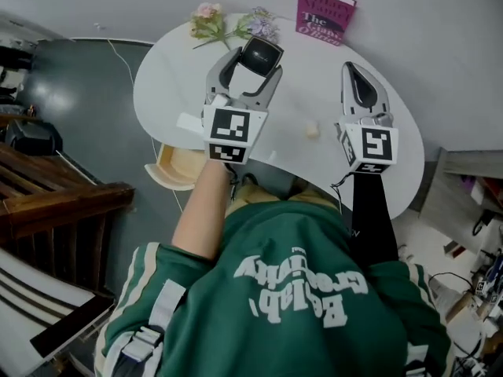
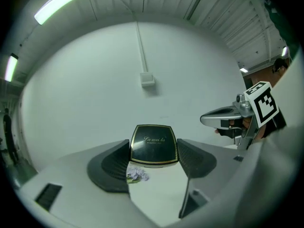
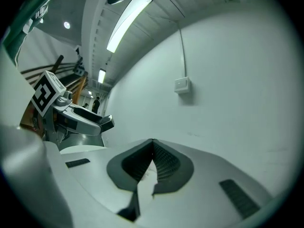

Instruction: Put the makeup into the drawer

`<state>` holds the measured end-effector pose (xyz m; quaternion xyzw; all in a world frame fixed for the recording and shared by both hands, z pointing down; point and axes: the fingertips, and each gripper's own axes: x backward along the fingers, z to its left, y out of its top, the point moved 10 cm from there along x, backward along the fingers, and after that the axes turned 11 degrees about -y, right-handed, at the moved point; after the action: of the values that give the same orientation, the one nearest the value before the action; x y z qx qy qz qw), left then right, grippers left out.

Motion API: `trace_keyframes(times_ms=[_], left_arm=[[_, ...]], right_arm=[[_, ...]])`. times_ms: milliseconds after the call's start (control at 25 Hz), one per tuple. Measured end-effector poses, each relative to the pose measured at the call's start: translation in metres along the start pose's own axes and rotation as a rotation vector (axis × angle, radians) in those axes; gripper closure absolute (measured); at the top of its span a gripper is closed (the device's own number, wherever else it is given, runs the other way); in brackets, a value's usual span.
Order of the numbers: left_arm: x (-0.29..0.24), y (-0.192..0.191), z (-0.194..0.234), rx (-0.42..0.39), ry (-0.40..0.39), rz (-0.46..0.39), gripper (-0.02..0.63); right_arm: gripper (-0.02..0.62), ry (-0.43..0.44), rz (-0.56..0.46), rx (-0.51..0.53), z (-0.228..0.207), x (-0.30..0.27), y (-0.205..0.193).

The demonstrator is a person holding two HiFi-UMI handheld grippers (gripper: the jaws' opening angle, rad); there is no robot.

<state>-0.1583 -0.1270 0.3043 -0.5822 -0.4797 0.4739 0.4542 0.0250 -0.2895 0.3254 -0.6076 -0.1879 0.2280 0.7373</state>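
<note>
Seen from above, a white, rounded counter [image 1: 169, 85] stood against a pale wall. Artificial flowers [image 1: 233, 26] lay at its far edge, and a magenta book [image 1: 324, 13] leaned against the wall just beside them. A small cream-coloured object [image 1: 312, 130] sat on the counter between the two claws, apart from both. Under the counter's near left edge, a pale wooden drawer [image 1: 174, 168] stood pulled open, with the person's bare left forearm above it. The person wore a green jacket [image 1: 299, 289] with white lettering. The left claw [image 1: 255, 61] was raised over the middle of the counter, short of the flowers and well apart from the drawer. It gripped a black makeup compact [image 2: 153, 145] with a gold border. The compact was lid-up, pinched by its sides between the two dark pads, and nothing stood between it and the wall ahead. The right claw [image 1: 352, 69] hovered over the counter's right side with its jaws pressed together on nothing.
</note>
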Motion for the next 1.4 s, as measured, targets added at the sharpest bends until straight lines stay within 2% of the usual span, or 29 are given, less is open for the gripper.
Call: trace_keyframes(times_ms=[200,520,720,1000,1400], left_arm=[[0.049,-0.001,0.031,0.013,0.125,0.029,0.261],[0.158,-0.023,0.091,0.022,0.338,0.078,0.261],[0.216,-0.036,0.112,0.036,0.44,0.095,0.261],[0.258,-0.063,0.128,0.078,0.489,0.126,0.261],[0.277,-0.166,0.12,0.261,0.452,0.31,0.261]], right_arm=[[0.586,0.133,-0.029,-0.006,0.052,-0.026,0.019],[0.586,0.364,-0.103,-0.023,0.178,-0.066,0.039],[0.586,0.477,-0.098,-0.033,0.246,-0.071,0.055],[0.586,0.576,-0.067,-0.008,0.306,-0.072,0.058],[0.586,0.642,-0.003,0.028,0.34,-0.076,0.026]])
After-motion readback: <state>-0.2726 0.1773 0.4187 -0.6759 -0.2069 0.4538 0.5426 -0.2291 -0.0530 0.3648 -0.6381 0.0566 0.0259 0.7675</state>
